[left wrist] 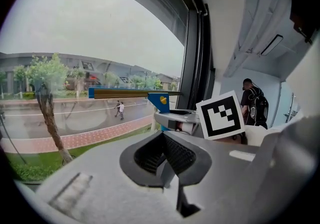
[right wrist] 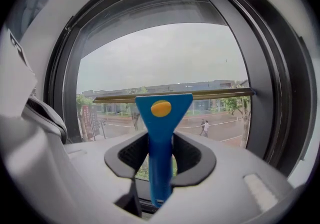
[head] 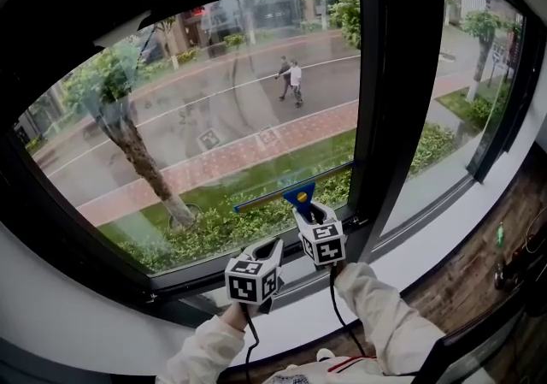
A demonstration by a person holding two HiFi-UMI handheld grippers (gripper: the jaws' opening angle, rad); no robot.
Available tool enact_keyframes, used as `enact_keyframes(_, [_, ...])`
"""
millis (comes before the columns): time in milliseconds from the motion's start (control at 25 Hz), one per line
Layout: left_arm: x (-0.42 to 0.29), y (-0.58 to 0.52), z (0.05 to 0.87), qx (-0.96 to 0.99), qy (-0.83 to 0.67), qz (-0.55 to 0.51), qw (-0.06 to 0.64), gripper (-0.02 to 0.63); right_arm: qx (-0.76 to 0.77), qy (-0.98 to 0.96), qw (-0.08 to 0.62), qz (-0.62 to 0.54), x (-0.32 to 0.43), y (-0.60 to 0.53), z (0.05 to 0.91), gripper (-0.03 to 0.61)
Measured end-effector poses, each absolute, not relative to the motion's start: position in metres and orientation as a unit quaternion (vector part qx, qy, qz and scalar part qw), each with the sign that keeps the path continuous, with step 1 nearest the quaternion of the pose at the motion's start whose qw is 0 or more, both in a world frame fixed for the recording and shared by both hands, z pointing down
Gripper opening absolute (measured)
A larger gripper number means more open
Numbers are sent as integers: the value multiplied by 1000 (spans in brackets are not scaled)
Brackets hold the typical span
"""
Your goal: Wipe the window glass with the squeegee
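A squeegee with a blue handle [right wrist: 160, 163], a yellow dot and a long brass-coloured blade [right wrist: 172, 96] is held upright in my right gripper [right wrist: 161, 155], which is shut on the handle. In the head view the squeegee [head: 297, 195] lies against the lower part of the large window glass [head: 214, 109], its blade slanting up to the right. My left gripper [head: 255, 275] hangs lower left of the right gripper [head: 319, 237], below the glass. Its jaws [left wrist: 165, 155] are shut with nothing between them. From the left gripper view the squeegee [left wrist: 132, 93] shows ahead.
A dark vertical window post [head: 389, 100] stands right of the pane, with a second pane [head: 444, 109] beyond it. A white sill [head: 427, 237] runs below. Dark wood furniture [head: 491, 271] is at the right. A person with a backpack [left wrist: 254, 103] stands behind.
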State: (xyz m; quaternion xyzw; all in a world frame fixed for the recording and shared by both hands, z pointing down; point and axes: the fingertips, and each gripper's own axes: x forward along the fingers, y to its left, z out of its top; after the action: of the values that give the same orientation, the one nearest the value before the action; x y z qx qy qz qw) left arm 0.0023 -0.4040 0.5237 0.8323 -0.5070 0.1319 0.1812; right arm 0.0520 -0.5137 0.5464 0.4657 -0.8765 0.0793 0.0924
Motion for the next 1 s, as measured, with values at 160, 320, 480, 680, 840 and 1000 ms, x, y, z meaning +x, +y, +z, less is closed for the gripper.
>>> enact_keyframes(160, [3, -403, 537, 829, -507, 136, 192, 2, 463, -875, 105, 94, 53, -512, 573, 147])
enact_keyframes(320, [3, -402, 545, 826, -509, 137, 199, 2, 461, -874, 120, 97, 55, -510, 596, 147])
enact_keyframes(480, [8, -399, 555, 827, -504, 138, 209, 2, 455, -876, 118, 104, 55, -508, 610, 146])
enact_keyframes(680, [14, -395, 561, 830, -498, 135, 213, 2, 451, -879, 116, 107, 55, -507, 616, 146])
enact_keyframes(840, [15, -393, 563, 828, -500, 136, 215, 2, 453, -875, 133, 107, 59, -503, 630, 147])
enact_keyframes(1000, [14, -391, 569, 823, -505, 137, 222, 2, 450, -874, 146, 114, 59, -501, 639, 147])
